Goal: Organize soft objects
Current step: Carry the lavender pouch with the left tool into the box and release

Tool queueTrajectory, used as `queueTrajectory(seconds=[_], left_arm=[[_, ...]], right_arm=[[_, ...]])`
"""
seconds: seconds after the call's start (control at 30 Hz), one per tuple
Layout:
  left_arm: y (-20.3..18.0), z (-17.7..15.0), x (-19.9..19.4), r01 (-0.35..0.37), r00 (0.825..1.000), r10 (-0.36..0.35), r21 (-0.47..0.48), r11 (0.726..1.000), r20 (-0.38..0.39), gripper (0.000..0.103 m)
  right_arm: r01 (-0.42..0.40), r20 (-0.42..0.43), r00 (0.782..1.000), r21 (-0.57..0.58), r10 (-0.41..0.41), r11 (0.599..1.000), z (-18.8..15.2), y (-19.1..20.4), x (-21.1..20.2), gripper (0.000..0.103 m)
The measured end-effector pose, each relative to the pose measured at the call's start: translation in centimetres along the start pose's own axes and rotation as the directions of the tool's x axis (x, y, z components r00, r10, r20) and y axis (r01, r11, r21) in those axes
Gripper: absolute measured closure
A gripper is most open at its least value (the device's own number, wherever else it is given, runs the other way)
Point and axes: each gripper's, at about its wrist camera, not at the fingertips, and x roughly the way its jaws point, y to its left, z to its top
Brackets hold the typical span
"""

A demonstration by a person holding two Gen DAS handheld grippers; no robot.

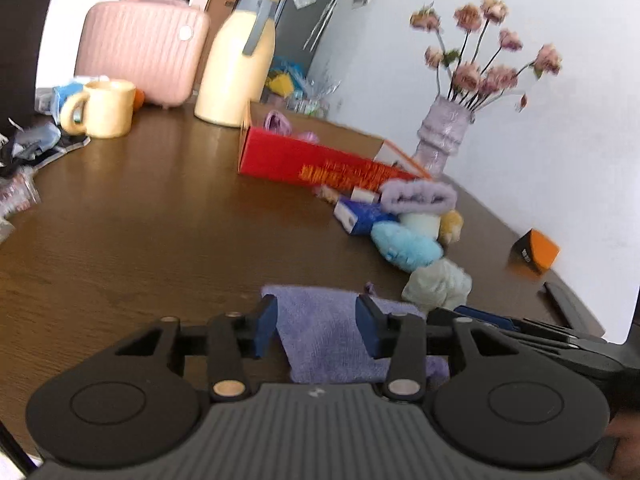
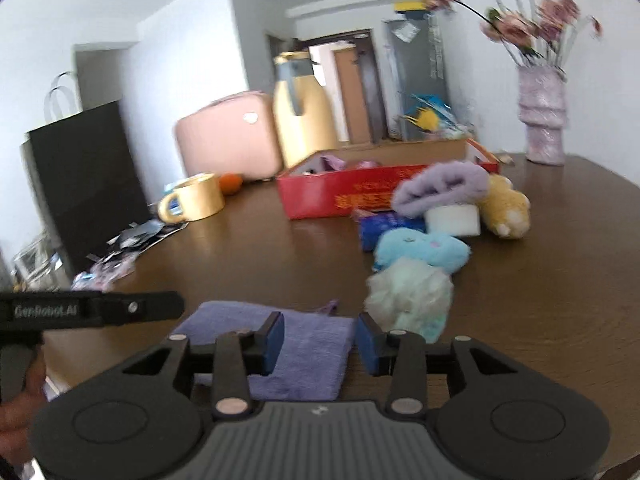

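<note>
table (image 1: 140, 216): glossy wood grain | towel (image 1: 320, 332): lilac terry cloth | mug (image 1: 106, 108): smooth glazed

A pink case (image 1: 140, 46) stands at the far end of the brown tabletop (image 1: 140, 208), with a cream flask (image 1: 236, 60) just beside it and a yellow mug (image 1: 106, 108) in front. An orange (image 2: 231, 183) sits behind the mug. A lilac vase (image 1: 442, 136) of pink flowers (image 1: 486, 48) stands by the wall. A black paper bag (image 2: 86, 184) stands off the tabletop's edge, and a small orange box (image 1: 534, 256) lies near the wall.
</note>
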Motion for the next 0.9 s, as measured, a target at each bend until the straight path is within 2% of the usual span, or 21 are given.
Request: queueTrajectory(seconds=[0.17,0.23,0.4,0.5,0.57,0.7,0.8,0.9], left_arm=[[0.2,-1.2,1.7,-0.014,0.999,0.014,-0.003,1.000,-0.043,0.062],[0.4,-1.5,1.9,-0.018,0.998,0.019,0.008,1.000,-0.063,0.074],[0.8,-2.1,1.8,0.002,0.998,0.000,0.025,1.000,-0.063,0.084],[0.7,-2.2,1.7,0.007,0.998,-0.005,0.034,0.999,-0.060,0.087],[0.8,-2.1,1.8,0.013,0.998,-0.011,0.024,1.000,-0.062,0.088],[1.1,-2.1,1.5,0.025,0.998,-0.025,0.008,1.000,-0.057,0.092],[0.5,-1.7,1.3,0.042,0.998,-0.041,0.029,0.999,-0.041,0.095],[0.3,-0.4,1.4,0.082,0.996,-0.082,0.011,0.997,-0.033,0.095]], right_arm=[[0.033,-0.044,0.999,0.026,-0.031,0.999,-1.0,-0.4,2.8,0.064],[0.042,-0.048,0.998,0.007,-0.041,0.999,-1.5,-0.1,3.6,0.058],[0.081,-0.020,0.996,-0.099,-0.084,0.992,-2.4,1.2,4.2,0.059],[0.074,-0.011,0.997,-0.149,-0.077,0.986,-2.5,2.0,4.3,0.076],[0.077,-0.018,0.996,-0.198,-0.082,0.977,-2.4,2.8,4.4,0.081],[0.075,-0.019,0.997,-0.208,-0.081,0.975,-2.4,3.3,4.5,0.086],[0.054,-0.021,0.998,-0.199,-0.059,0.979,-2.3,3.2,4.2,0.094],[0.050,-0.014,0.998,-0.195,-0.053,0.980,-1.7,3.3,3.8,0.095]])
